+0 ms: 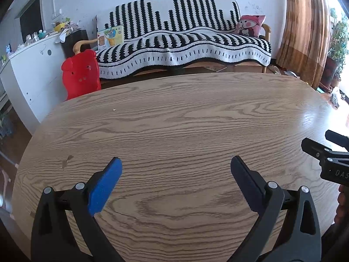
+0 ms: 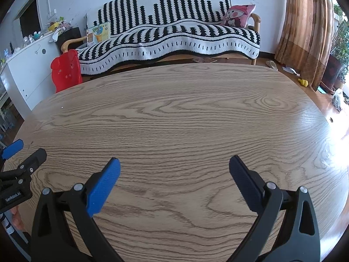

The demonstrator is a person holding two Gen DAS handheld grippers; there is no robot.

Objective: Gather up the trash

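Note:
My left gripper (image 1: pixel 175 166) is open and empty, held low over the wooden table (image 1: pixel 174 118). My right gripper (image 2: pixel 174 166) is open and empty too, over the same table (image 2: pixel 174 109). The right gripper also shows at the right edge of the left wrist view (image 1: pixel 322 150), and the left gripper shows at the left edge of the right wrist view (image 2: pixel 24 152). A tiny white speck (image 1: pixel 114 109) lies on the table at the far left; it also shows in the right wrist view (image 2: pixel 62 107). No other trash shows on the table.
Beyond the table stands a sofa with a black-and-white striped cover (image 1: pixel 185 43), a pink cushion (image 1: pixel 250 25) and a picture book (image 1: pixel 110 37). A red plastic chair (image 1: pixel 80 74) and a white cabinet (image 1: pixel 32 69) are at the left. Brown curtains (image 1: pixel 305 28) hang at the right.

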